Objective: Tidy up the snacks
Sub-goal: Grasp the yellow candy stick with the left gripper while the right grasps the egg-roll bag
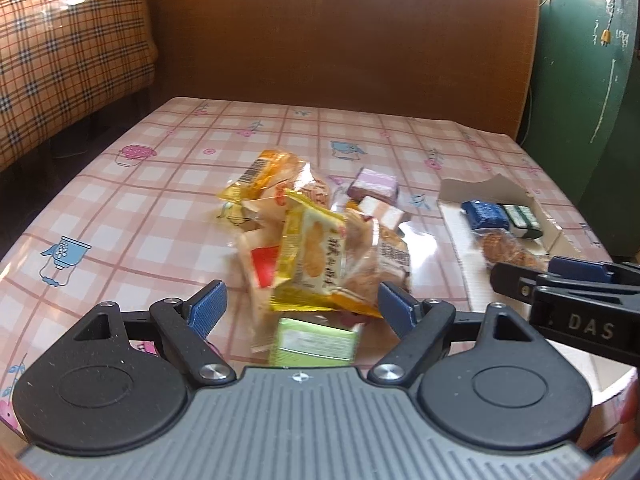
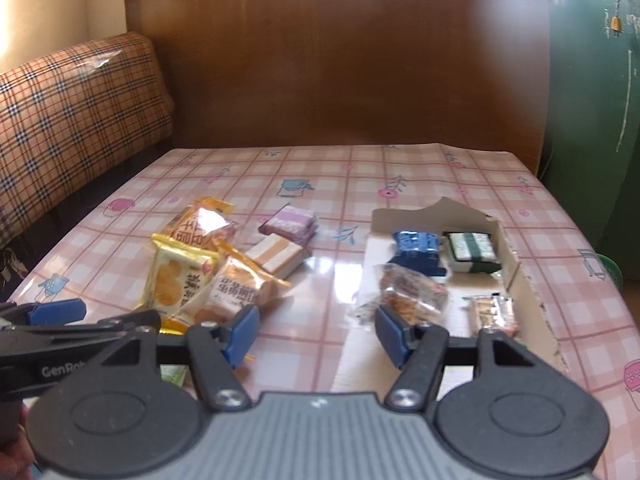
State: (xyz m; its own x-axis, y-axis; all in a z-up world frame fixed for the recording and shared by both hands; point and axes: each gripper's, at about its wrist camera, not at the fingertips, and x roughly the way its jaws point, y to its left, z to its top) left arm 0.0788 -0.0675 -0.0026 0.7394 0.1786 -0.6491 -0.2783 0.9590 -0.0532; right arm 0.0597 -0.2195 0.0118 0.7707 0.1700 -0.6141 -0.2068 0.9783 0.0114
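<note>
Snacks: loose pile [image 1: 304, 236] at centre of left wrist view, on pink checked tablecloth [image 1: 132, 208].
- Yellow biscuit packet [image 1: 314, 258]: topmost, tilted, lower centre of frame, just beyond left gripper.
- Green packet [image 1: 314, 342]: bottom centre, between left gripper's fingers, flat on cloth, not touched by either pad as far as visible.
- Purple packet [image 2: 289, 224] and beige-striped packet [image 2: 280, 256]: centre of right wrist view, touching, at far edge of pile.
- Remaining wrappers in pile: overlapping, count uncertain.

Cardboard tray [image 2: 516, 264]: right of centre in right wrist view, low walls, open top.
- Blue packet [image 2: 416, 246] and green-and-white packet [image 2: 472, 248]: side by side at far end of tray.
- Clear-wrapped pastry [image 2: 404, 294]: at tray's left edge, partly overhanging it.
- Small clear packet [image 2: 494, 314]: near end of tray, lower right.

Left gripper [image 1: 302, 306]: fingers spread wide, empty, hovering low over near side of pile.
Right gripper [image 2: 316, 330]: fingers spread wide, empty, lower centre, between pile and tray.

Progress, judged: four items boxed; larger share, at least six, still loose. Less than half done. Probable next item: green packet or yellow biscuit packet.
</note>
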